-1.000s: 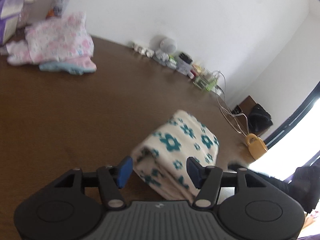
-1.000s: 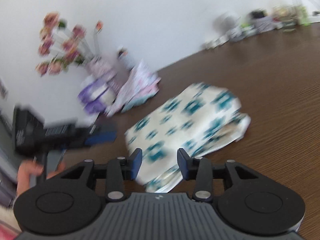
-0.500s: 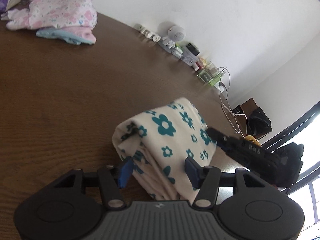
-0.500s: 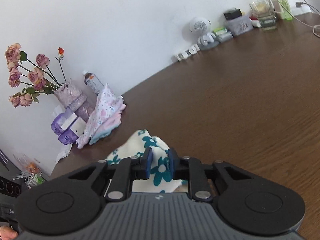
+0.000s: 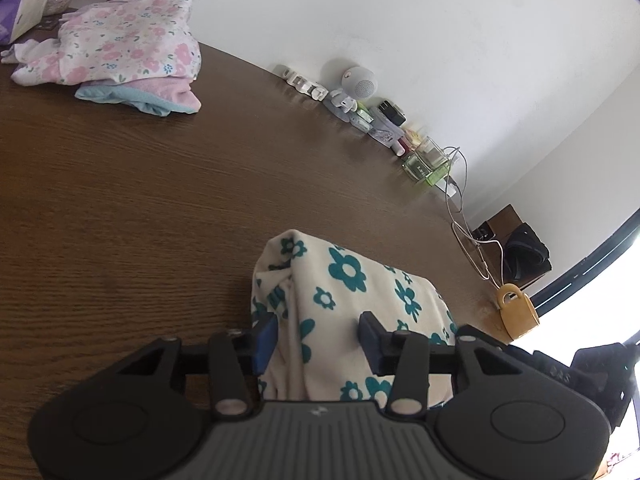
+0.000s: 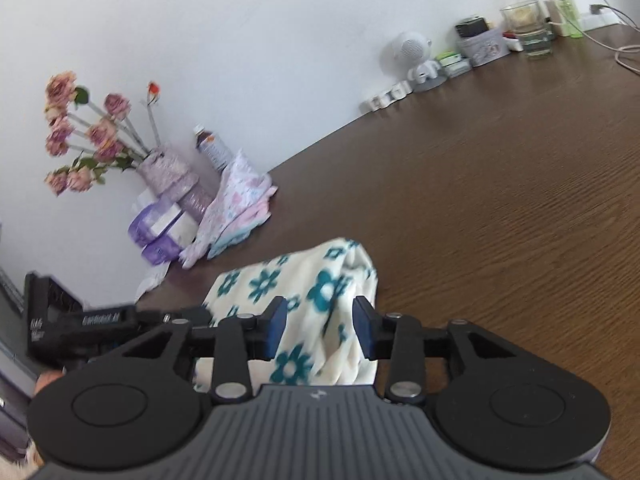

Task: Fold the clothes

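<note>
Cream cloth with teal flowers [image 5: 352, 304] is folded into a chunky bundle and sitting on the dark wood surface [image 5: 140, 200], right up against both cameras. Left tongs [image 5: 318, 340] are spread wide, blue pads either side of the bundle's near end, and the fabric fills the gap between them; can't tell if the pads actually touch it. Right tongs [image 6: 320, 326] are spread apart too, straddling the cloth's other end [image 6: 312, 300], which looks a bit blurry in that view. You can see the left tool's black body poking in at the left of the right camera.

Way off at the far side of the surface there's a stack of folded pink floral clothes [image 5: 124, 48] with a pale blue piece under it, next to a vase of dried roses [image 6: 92, 136] and a bottle [image 6: 214, 148]. Along the wall sits a row of small clutter, including a round white speaker [image 6: 412, 46] and a glass jar [image 6: 524, 24]. A yellow mug [image 5: 516, 312] stands by the surface's edge.
</note>
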Available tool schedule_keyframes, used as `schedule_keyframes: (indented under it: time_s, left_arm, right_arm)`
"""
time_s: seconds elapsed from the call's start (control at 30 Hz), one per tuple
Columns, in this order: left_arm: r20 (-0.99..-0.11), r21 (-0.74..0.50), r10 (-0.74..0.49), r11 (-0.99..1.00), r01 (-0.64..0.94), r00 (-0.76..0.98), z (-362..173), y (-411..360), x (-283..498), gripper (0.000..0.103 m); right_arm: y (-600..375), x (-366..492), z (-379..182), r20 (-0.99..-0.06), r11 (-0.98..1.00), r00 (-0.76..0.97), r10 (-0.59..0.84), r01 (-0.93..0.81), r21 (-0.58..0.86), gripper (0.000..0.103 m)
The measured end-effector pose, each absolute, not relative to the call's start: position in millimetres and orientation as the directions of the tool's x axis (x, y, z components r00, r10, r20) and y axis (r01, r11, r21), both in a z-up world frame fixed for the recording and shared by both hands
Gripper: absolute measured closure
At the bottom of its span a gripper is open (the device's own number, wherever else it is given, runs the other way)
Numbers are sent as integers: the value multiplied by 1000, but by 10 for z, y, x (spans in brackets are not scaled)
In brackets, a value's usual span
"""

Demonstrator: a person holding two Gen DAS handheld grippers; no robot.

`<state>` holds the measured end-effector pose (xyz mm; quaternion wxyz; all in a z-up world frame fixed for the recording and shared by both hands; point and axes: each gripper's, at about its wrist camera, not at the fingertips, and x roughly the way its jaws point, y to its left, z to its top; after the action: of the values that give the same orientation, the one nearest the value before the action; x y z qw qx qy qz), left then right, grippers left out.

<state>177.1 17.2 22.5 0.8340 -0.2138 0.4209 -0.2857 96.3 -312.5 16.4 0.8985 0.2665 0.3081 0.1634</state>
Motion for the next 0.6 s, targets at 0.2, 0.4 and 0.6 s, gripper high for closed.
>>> schedule_keyframes:
  time_s: [0.2, 0.4, 0.6]
  left_arm:
    - [-589, -521, -627, 777, 354, 511, 292, 116, 1880, 71]
    - [-602, -381, -543, 840, 387, 585, 436, 88, 2032, 70]
    - [-569, -259, -466, 884, 390, 678, 627, 231, 1765, 53]
  right_arm:
    - [-3020, 1056, 6, -491, 777, 727, 480, -92, 622, 79]
    - [-2620, 779, 52, -498, 760, 652, 572, -193, 621, 79]
    - [-2168, 741, 73, -484, 728, 576, 658, -326, 602, 77]
